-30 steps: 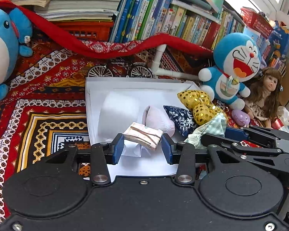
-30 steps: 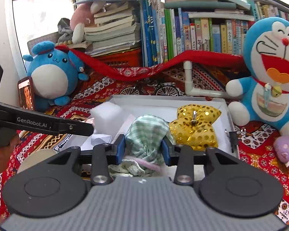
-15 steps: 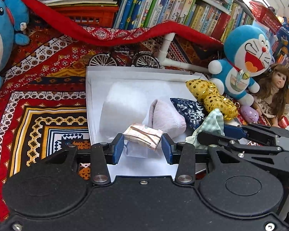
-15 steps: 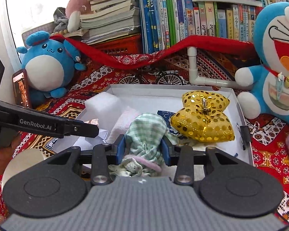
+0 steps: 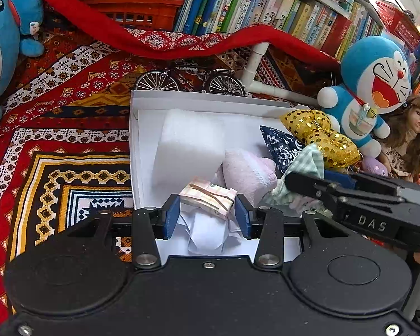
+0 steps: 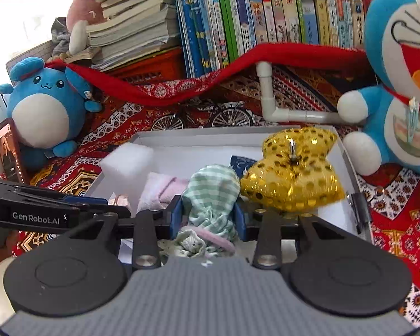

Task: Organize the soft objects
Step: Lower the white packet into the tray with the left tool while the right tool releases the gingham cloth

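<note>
The left gripper (image 5: pixel 207 213) is clamped across a small pink folded bundle (image 5: pixel 208 196) bound with a rubber band, its long axis running side to side between the blue pads, low over the near left corner of the white box (image 5: pixel 182 99). The right gripper (image 6: pixel 208 214) pinches a bunched green checked cloth (image 6: pixel 211 193) that stands up between its pads, above the box's near middle. For each, the free floor of the box lies just ahead and below, so setting down looks like a short drop. Already inside are a white foam block (image 6: pixel 127 158), a pink towel (image 5: pixel 246 169), a navy patterned pouch (image 5: pixel 281 147) and a gold sequin bow (image 6: pixel 294 173). The right tool reads "DAS", the left "GenRobot.AI"; the book spines are too small to read.
</note>
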Available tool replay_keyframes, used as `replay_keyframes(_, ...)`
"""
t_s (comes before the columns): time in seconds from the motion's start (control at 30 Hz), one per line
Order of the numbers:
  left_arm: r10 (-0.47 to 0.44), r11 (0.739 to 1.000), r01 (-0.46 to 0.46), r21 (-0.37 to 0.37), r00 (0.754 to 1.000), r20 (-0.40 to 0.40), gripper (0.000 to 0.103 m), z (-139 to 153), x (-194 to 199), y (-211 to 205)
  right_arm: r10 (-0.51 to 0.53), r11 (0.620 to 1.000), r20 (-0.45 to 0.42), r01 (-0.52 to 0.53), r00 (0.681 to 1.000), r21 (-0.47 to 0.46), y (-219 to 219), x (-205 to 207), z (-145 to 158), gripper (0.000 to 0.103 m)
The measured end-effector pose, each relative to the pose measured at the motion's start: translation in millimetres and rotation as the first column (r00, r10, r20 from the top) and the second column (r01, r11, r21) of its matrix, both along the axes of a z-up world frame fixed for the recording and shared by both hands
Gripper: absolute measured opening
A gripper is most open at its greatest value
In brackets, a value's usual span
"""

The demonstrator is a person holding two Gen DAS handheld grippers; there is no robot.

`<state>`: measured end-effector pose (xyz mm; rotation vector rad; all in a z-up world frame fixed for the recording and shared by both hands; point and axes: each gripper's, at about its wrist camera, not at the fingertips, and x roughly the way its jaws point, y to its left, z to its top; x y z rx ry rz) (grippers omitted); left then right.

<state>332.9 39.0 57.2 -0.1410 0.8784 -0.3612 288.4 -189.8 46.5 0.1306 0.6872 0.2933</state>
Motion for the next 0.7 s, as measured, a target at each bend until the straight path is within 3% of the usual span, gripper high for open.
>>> replay_keyframes(0.07,0.003,1.0,-0.003,-0.007,1.0,0.001,0.041,1,0,1,0.004,1.0,-0.006,-0.004,1.0,0.0,1,0,-2,0.044)
replay_keyframes(0.2,0.007,1.0,-0.007,-0.017,1.0,0.028,0.052,8,-5,2,0.003,1.0,0.004,-0.003,1.0,0.012,1,-4,2,0.063)
replay_keyframes(0.7,-0.01,1.0,0.005,0.025,0.98,0.196,0.075,60,-59,-3,0.002,1.0,0.112,-0.005,0.994,0.024,-13,-45,39,0.078)
